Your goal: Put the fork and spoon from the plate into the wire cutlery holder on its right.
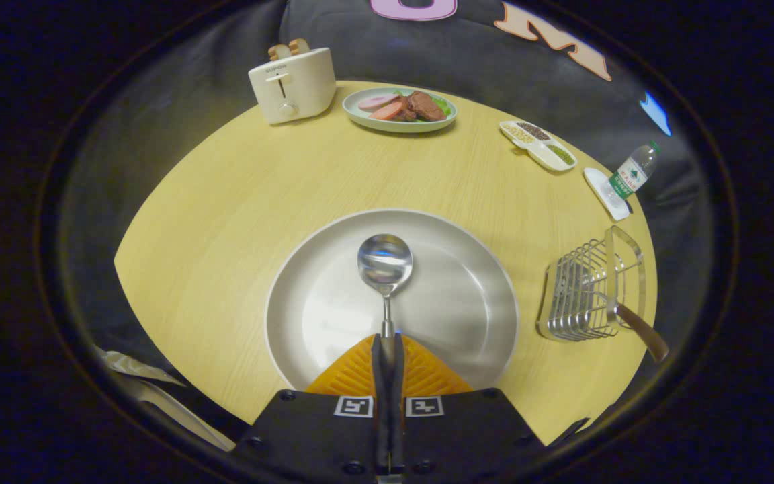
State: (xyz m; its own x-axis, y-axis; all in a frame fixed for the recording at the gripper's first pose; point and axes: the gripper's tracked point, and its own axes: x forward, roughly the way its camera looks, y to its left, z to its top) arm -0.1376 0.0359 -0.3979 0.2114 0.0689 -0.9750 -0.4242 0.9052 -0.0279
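Observation:
A metal spoon (385, 263) with a dark handle lies over the pale round plate (467, 316), its bowl pointing away from me. My gripper (388, 339) is shut on the spoon's handle, both fingers pressed against it. To the right of the plate stands the wire cutlery holder (582, 296). A brown-handled utensil (639, 329) leans in the holder with its handle sticking out toward the table's edge; its head is hidden among the wires.
At the far side of the round wooden table (226, 202) stand a cream toaster (293, 84), a plate of food (400, 109), a divided condiment dish (538, 143), a small white tray (607, 193) and a water bottle (634, 170).

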